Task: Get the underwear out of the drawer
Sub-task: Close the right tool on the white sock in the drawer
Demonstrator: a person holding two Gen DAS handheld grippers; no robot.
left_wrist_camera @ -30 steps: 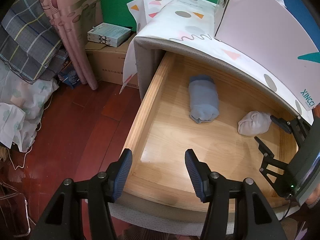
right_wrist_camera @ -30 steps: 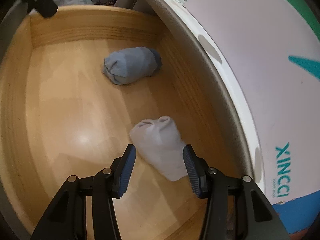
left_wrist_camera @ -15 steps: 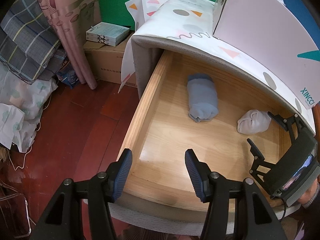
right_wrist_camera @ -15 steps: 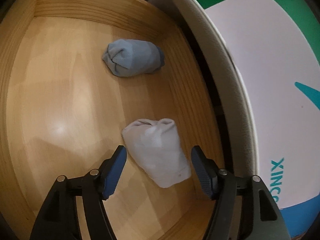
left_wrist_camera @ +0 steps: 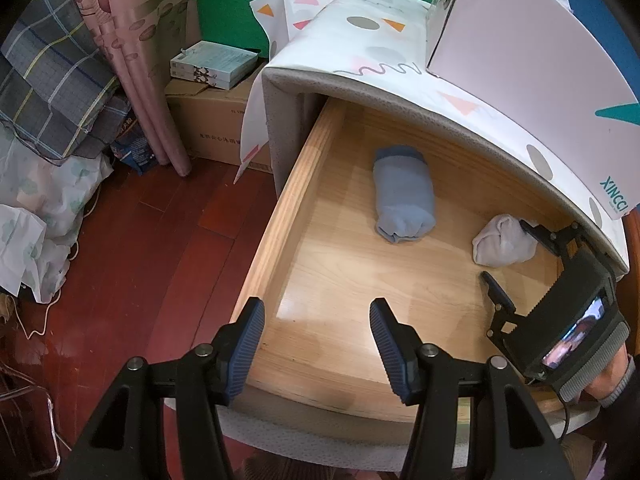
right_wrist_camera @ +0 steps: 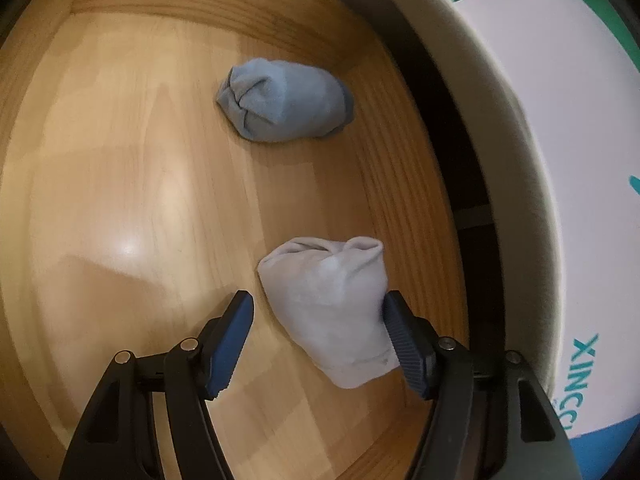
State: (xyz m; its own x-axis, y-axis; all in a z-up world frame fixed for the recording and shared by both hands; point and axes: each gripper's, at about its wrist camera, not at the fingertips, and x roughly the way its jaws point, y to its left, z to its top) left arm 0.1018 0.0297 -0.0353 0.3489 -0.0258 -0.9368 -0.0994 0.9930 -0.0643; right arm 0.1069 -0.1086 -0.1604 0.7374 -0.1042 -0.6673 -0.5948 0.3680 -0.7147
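Note:
The wooden drawer point(left_wrist_camera: 292, 208) stands pulled out. A rolled blue underwear point(left_wrist_camera: 403, 194) lies near its back; it also shows in the right wrist view point(right_wrist_camera: 286, 106). A rolled white underwear point(left_wrist_camera: 500, 242) lies at the right side, and in the right wrist view point(right_wrist_camera: 332, 304). My right gripper point(right_wrist_camera: 318, 326) is open with its fingers on either side of the white roll; the right finger touches it. The right gripper also shows in the left wrist view point(left_wrist_camera: 508, 250). My left gripper point(left_wrist_camera: 317, 340) is open and empty above the drawer's front edge.
A cabinet top with a patterned cover point(left_wrist_camera: 360, 40) and a white box point(left_wrist_camera: 520, 52) overhangs the drawer's back. Left of the drawer is red wooden floor point(left_wrist_camera: 140, 248), a cardboard box point(left_wrist_camera: 212, 120), a curtain point(left_wrist_camera: 136, 60) and piled bedding point(left_wrist_camera: 44, 92).
My right gripper has moved forward and lower into the drawer, so its open fingers now straddle the white roll. The left gripper has hardly moved.

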